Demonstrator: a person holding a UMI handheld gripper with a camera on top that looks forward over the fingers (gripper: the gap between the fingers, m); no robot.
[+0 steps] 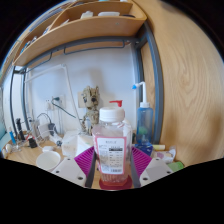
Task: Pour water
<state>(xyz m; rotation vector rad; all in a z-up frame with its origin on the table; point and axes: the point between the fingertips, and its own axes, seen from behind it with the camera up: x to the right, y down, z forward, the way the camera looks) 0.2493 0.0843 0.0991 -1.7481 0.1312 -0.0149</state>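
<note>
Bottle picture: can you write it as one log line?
view: gripper | gripper: shut on bottle | bottle: upright, white cap on, pinkish liquid | pouring: not begun

The bottle's (113,148) white label carries print too small to read.

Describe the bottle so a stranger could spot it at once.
Start at the wooden shelf up on the wall, then drop to the bench below. The bottle stands nearest, between the gripper jaws' pink pads. Only it has a white cap, a printed label and pinkish liquid inside.
</note>
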